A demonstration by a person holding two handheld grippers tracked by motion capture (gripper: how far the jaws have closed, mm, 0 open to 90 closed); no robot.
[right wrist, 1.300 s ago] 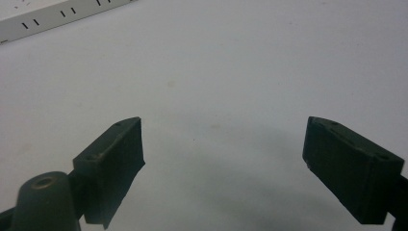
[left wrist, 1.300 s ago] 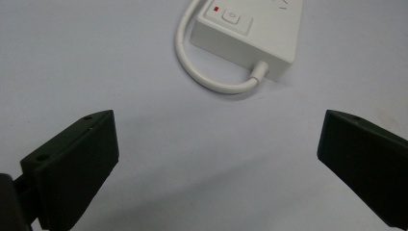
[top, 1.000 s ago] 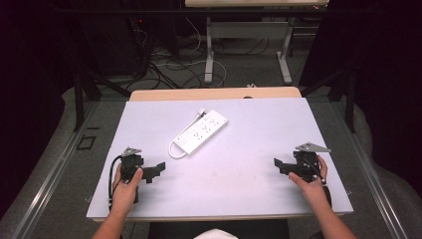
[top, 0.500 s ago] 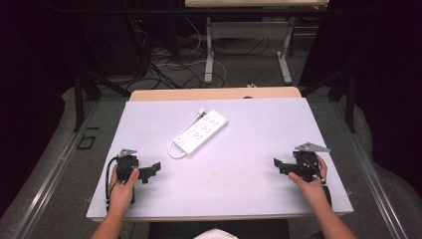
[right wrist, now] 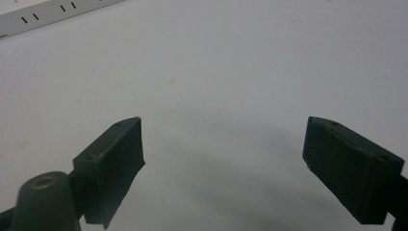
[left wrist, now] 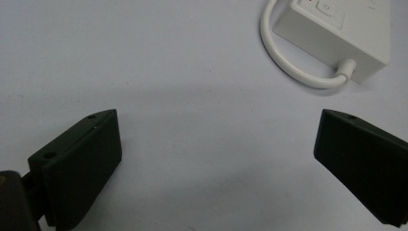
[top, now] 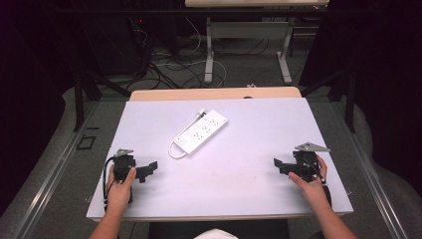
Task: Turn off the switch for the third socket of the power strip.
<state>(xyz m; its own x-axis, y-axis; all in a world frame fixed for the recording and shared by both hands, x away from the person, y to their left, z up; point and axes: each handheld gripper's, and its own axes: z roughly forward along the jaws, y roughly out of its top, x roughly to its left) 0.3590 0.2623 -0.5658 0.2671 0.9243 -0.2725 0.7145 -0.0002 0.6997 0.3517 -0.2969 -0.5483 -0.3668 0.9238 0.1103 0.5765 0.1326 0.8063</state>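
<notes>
High view: a white table (top: pixel 259 164) carries a white power strip (top: pixel 201 132) lying diagonally near its middle, ahead of both grippers and apart from them. Left gripper (top: pixel 147 170) sits at the near left, jaws spread wide with nothing between; in the left gripper view the strip's switch end and looped cord (left wrist: pixel 288 67) lie just beyond the right jaw. Right gripper (top: pixel 278 164) at the near right is likewise wide apart and empty
</notes>
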